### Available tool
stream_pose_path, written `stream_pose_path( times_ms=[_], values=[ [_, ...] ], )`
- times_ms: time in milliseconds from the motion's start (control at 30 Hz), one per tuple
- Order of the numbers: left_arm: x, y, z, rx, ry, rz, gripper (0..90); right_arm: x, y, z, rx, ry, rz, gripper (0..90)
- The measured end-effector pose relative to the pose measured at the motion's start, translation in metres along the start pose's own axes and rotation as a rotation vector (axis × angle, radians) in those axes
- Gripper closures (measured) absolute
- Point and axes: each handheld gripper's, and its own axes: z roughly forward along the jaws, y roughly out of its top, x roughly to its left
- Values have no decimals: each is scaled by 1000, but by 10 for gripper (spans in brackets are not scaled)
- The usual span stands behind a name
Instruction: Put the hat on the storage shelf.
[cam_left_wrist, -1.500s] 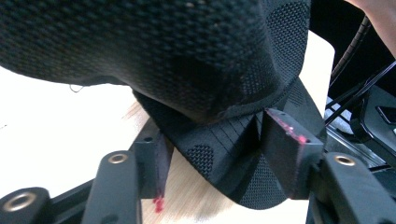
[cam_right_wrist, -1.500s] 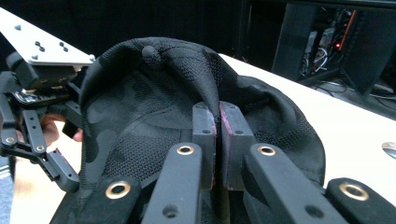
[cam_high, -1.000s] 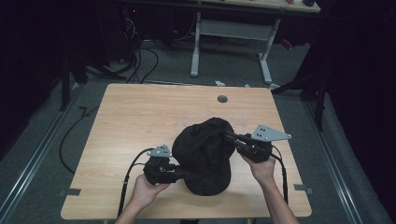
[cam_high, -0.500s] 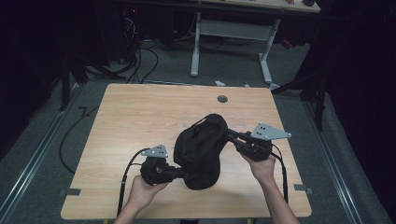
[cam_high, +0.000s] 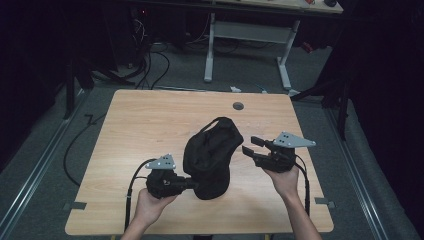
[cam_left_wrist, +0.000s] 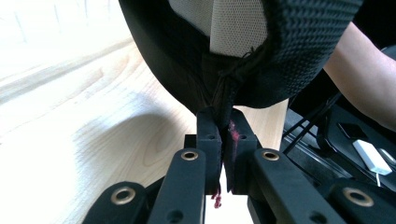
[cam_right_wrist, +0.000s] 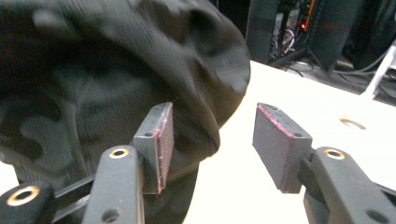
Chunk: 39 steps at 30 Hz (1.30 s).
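From the high view, the black cap (cam_high: 210, 155) stands half folded on the wooden table (cam_high: 145, 125), between my two hands. My left gripper (cam_high: 192, 184) bites the near lower edge of the cap, and my left hand (cam_high: 150, 207) is just behind it. My right gripper (cam_high: 248, 145) is beside the right side of the cap, with a small gap between them, and my right hand (cam_high: 285, 180) holds it from below.

In the left gripper view, my jaws are pressed together on a thin seam of the cap (cam_left_wrist: 224, 56). The fabric rises from between the pads, and the mesh crown with its pale lining hangs above them, over the table (cam_left_wrist: 70, 116).

In the right gripper view, my jaws have just been opening and now stand wide apart, with nothing pinched between them. The cap (cam_right_wrist: 102, 84) lies just behind and beside the left pad, and the right pad is over the bare table (cam_right_wrist: 299, 93).
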Motion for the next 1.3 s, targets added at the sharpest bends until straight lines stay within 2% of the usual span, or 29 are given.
stream_pose_path(
  times_ms=[133, 200, 233, 300, 333, 367, 467, 600, 633, 667, 700, 733, 833, 933, 1067, 1100, 1300],
  values=[
    [0, 3, -3, -23, 8, 2, 863, -2, -8, 1, 38, -11, 15, 443],
    [0, 5, -4, -39, 11, -2, 863, -4, -16, 4, 88, -21, 14, 462],
    [0, 6, -4, -43, 14, 3, 863, -4, -25, 5, 112, -53, 8, 479],
    [0, 7, -5, -57, 20, 8, 863, -6, -34, 8, 148, -76, 16, 482],
    [0, 8, -6, -65, 21, 4, 863, -6, -34, 8, 148, -76, 16, 482],
    [0, 10, -7, -68, 24, 3, 863, -8, -44, 10, 177, -103, 25, 481],
    [0, 12, -8, -84, 30, 7, 863, -11, -53, 12, 202, -124, 44, 480],
    [1, 16, -10, -112, 41, 7, 862, -17, -70, 15, 249, -177, 91, 468],
    [1, 17, -10, -117, 44, 8, 863, -20, -77, 17, 282, -231, 115, 461],
    [1, 18, -10, -125, 47, 11, 863, -20, -77, 17, 282, -231, 115, 461],
    [1, 19, -10, -139, 51, 6, 862, -24, -84, 18, 308, -276, 148, 444],
    [1, 20, -10, -146, 56, 10, 862, -24, -84, 18, 308, -276, 148, 444],
    [2, 23, -10, -163, 69, 8, 862, -29, -95, 20, 330, -328, 177, 427],
    [2, 25, -9, -165, 80, 11, 863, -30, -106, 22, 339, -398, 156, 401],
    [1, 29, -9, -171, 96, 9, 862, -31, -115, 25, 359, -413, 146, 377],
    [0, 31, -10, -171, 101, 13, 862, -31, -117, 25, 341, -407, 159, 376],
    [-4, 45, -11, -209, 121, 26, 862, -32, -117, 24, 343, -416, 168, 361]
  ],
)
